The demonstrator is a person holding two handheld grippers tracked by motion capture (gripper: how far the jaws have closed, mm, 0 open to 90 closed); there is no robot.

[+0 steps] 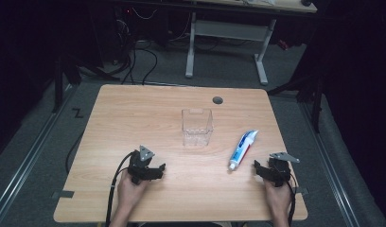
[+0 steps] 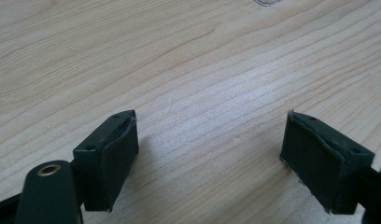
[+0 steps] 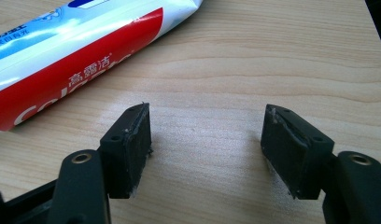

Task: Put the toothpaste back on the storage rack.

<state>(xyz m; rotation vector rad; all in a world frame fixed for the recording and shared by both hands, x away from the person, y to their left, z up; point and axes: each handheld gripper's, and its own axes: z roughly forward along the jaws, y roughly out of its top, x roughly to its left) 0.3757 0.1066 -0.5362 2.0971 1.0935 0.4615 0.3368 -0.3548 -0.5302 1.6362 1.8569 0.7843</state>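
1. My left gripper rests low near the table's front edge, jaws spread wide.
2. My right gripper sits at the table's front right corner, jaws equally wide, gripping nothing.

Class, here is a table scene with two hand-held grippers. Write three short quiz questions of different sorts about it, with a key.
1. True or false: the toothpaste tube lies inside the clear container.
2. Which gripper is nearer the tube? A) left gripper B) right gripper
3. Fill in: both grippers' jaws stand ____, with bare table between them.

Key: 1 false, the tube lies on the table to the right of the container; 2 B; 3 open.
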